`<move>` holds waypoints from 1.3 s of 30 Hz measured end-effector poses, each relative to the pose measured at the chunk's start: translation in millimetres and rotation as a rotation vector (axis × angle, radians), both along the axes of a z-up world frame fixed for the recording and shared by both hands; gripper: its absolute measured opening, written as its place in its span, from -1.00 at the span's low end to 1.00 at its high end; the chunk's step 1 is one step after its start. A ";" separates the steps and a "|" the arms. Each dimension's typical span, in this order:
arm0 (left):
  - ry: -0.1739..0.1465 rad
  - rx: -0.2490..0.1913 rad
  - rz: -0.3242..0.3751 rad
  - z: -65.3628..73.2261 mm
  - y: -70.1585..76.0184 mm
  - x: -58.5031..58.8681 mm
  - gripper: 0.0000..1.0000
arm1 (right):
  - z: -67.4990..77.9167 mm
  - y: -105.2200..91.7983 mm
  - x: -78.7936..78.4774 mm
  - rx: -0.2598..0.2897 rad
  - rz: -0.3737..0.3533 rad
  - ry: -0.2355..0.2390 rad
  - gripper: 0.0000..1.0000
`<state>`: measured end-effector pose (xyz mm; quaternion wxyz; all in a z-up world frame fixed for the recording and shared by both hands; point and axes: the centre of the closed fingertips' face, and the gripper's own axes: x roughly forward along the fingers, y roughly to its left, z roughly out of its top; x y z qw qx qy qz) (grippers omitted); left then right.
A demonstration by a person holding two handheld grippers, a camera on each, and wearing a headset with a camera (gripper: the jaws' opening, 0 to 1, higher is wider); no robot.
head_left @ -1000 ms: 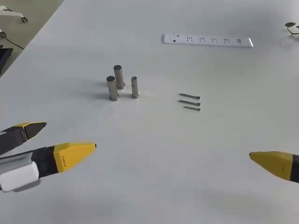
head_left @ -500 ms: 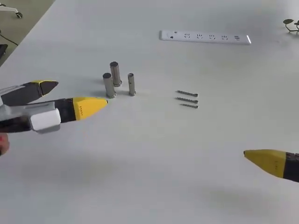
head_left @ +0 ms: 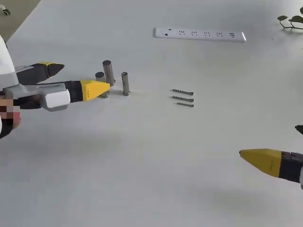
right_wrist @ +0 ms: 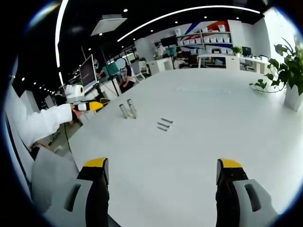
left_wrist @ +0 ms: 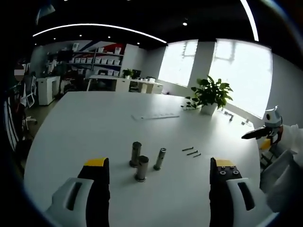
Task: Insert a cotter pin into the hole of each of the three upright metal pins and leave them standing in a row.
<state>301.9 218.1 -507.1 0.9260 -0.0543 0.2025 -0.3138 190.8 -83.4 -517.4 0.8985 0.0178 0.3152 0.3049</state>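
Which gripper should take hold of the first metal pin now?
Left. The left gripper is open, with the upright metal pins close ahead; the right gripper hangs far from them and from the cotter pins.

Tally of things
Three pins, three cotter pins, two grippers, one power strip and one plant were seen.

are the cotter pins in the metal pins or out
Out. All three cotter pins lie flat on the table, apart from the three upright metal pins.

No legible text or markings
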 end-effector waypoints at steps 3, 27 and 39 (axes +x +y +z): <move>-0.006 0.016 -0.006 -3.5 -1.3 8.6 0.63 | -1.7 -0.7 0.0 -0.003 -0.005 0.008 0.86; 0.041 0.166 0.003 -50.5 -6.8 33.9 -0.43 | -3.5 5.3 -1.3 -0.005 0.020 0.017 0.84; 0.023 0.215 -0.011 -54.0 -8.0 37.8 -0.77 | -4.2 5.2 -1.7 -0.006 0.025 0.016 0.82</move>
